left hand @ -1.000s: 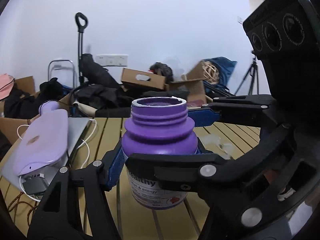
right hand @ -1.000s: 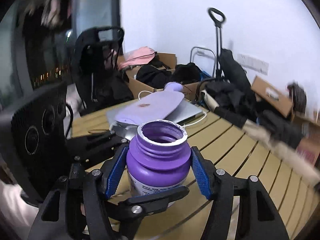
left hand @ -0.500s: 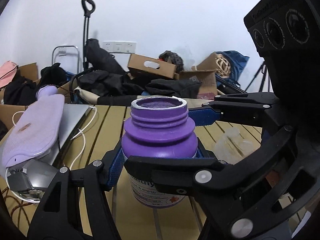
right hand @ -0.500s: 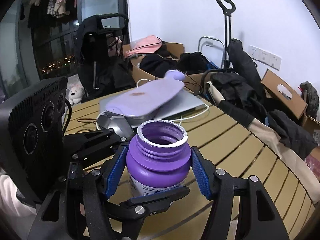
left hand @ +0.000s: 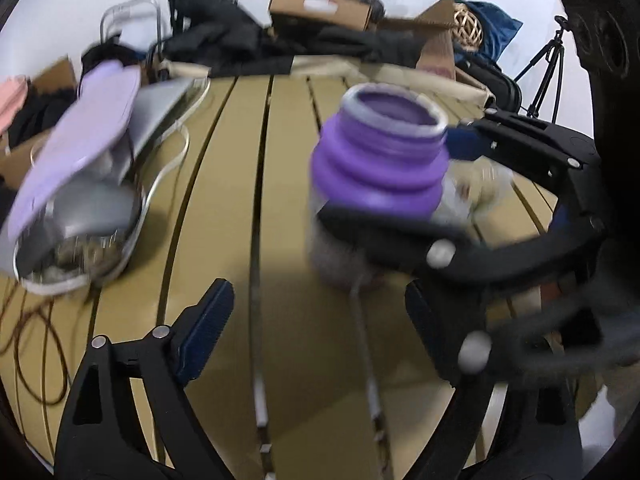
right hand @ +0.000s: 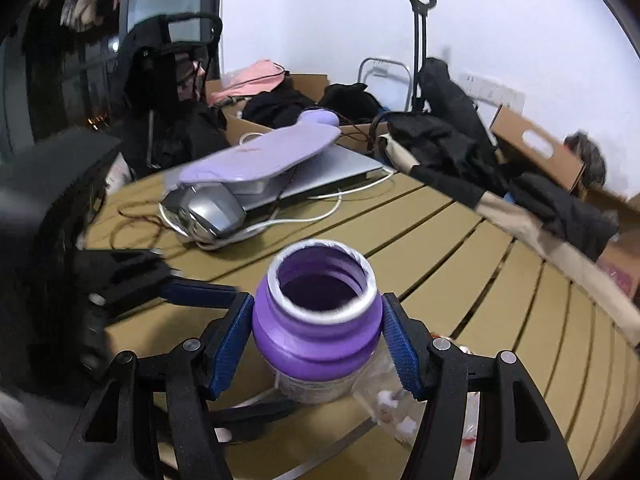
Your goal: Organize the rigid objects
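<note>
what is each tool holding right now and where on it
The right tool grips the open purple bottle by its shoulder, one blue pad on either side. The left tool is open and holds nothing.

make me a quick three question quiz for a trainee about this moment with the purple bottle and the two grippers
1. True or false: the purple bottle has its cap on.
2. Which gripper holds the bottle? A) left gripper B) right gripper C) both
3. Fill in: the lavender hot water bottle lies on top of a silver ____.

Key:
1. False. The mouth is open, with a white rim showing.
2. B. The right gripper's blue pads press both sides of the bottle; the left gripper's jaws stand wide apart with bare slatted table between them.
3. Laptop.
</note>
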{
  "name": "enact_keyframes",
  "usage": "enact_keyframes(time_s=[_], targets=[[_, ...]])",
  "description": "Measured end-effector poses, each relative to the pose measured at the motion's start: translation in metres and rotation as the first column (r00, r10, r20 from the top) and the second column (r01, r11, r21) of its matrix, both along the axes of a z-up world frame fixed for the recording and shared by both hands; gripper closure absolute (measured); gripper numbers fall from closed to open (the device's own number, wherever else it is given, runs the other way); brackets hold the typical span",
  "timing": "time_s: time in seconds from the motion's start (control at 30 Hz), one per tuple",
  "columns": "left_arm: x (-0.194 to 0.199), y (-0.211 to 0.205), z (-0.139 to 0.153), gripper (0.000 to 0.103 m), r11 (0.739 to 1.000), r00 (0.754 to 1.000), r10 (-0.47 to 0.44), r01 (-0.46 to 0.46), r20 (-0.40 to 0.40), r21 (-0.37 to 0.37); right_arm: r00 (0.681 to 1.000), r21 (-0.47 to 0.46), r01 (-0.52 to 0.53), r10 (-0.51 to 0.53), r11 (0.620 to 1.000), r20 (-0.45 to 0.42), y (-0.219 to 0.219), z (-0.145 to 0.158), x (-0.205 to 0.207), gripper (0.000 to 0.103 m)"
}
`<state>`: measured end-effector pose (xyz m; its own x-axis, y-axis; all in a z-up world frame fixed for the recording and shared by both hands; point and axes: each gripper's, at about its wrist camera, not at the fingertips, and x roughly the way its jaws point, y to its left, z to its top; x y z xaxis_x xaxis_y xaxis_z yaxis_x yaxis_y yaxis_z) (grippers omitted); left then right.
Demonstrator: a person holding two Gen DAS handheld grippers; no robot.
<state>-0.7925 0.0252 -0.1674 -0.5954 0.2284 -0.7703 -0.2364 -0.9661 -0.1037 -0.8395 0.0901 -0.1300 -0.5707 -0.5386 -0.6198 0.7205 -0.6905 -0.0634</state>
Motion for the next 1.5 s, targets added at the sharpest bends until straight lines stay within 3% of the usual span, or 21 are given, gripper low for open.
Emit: enact_keyframes(time_s=[0.17, 0.27, 0.37, 0.43, 0.5, 0.6, 0.77, 0.9, 1.0, 1.1, 1.23, 1.33, 1.5], targets=[[0.022, -0.013, 0.008, 0.015, 1.000, 0.999, 0.029, -0.029, -0.027, 0.005, 0.997, -0.038, 0.059, -0.057, 0.998, 0.057, 0.010, 0.002, 0.004, 0.034], [0.034, -0.016, 0.015, 0.014, 0.999, 0.997, 0.047, -0.048, -0.054, -0.008, 0.993, -0.082, 0.090, -0.083, 0.993, 0.080, 0.023, 0.014, 0.014, 0.023], [0.049, -0.024, 0.028, 0.013, 0.995, 0.990, 0.092, -0.095, -0.107, -0.017, 0.989, -0.127, 0.132, -0.122, 0.983, 0.083, 0.048, 0.031, 0.034, 0.023], [0.057, -0.031, 0.036, 0.002, 0.988, 0.976, 0.153, -0.157, -0.154, -0.015, 0.979, -0.133, 0.197, -0.188, 0.971, 0.077, 0.070, 0.042, 0.048, 0.023], [0.071, -0.039, 0.041, 0.001, 0.975, 0.954, 0.216, -0.221, -0.207, -0.002, 0.962, -0.118, 0.270, -0.263, 0.956, 0.074, 0.089, 0.049, 0.058, 0.023], [0.084, -0.044, 0.050, 0.001, 0.961, 0.940, 0.269, -0.276, -0.208, -0.007, 0.929, -0.121, 0.368, -0.361, 0.922, 0.079, 0.115, 0.055, 0.076, 0.023], [0.133, -0.032, 0.093, 0.001, 0.957, 0.908, 0.275, -0.290, -0.317, 0.000, 0.898, -0.135, 0.437, -0.423, 0.889, 0.122, 0.129, 0.060, 0.107, 0.023], [0.200, -0.025, 0.118, 0.001, 0.954, 0.902, 0.263, -0.296, -0.342, -0.047, 0.885, -0.156, 0.462, -0.443, 0.873, 0.142, 0.132, 0.083, 0.157, 0.023], [0.250, -0.029, 0.132, 0.001, 0.959, 0.912, 0.262, -0.284, -0.316, -0.024, 0.885, -0.172, 0.463, -0.446, 0.869, 0.131, 0.139, 0.106, 0.211, 0.023], [0.311, -0.030, 0.155, 0.001, 0.959, 0.906, 0.255, -0.280, -0.336, -0.027, 0.881, -0.204, 0.474, -0.459, 0.857, 0.115, 0.147, 0.131, 0.270, 0.023], [0.400, -0.034, 0.182, 0.000, 0.949, 0.891, 0.314, -0.309, -0.327, 0.070, 0.885, -0.214, 0.464, -0.461, 0.860, 0.065, 0.149, 0.160, 0.348, 0.023], [0.466, -0.029, 0.181, 0.000, 0.954, 0.904, 0.300, -0.293, -0.305, 0.070, 0.903, -0.271, 0.426, -0.421, 0.863, 0.082, 0.155, 0.170, 0.413, 0.023], [0.580, -0.013, 0.161, 0.000, 0.944, 0.861, 0.301, -0.331, -0.409, -0.004, 0.899, -0.233, 0.431, -0.436, 0.872, 0.033, 0.157, 0.155, 0.527, 0.022]])
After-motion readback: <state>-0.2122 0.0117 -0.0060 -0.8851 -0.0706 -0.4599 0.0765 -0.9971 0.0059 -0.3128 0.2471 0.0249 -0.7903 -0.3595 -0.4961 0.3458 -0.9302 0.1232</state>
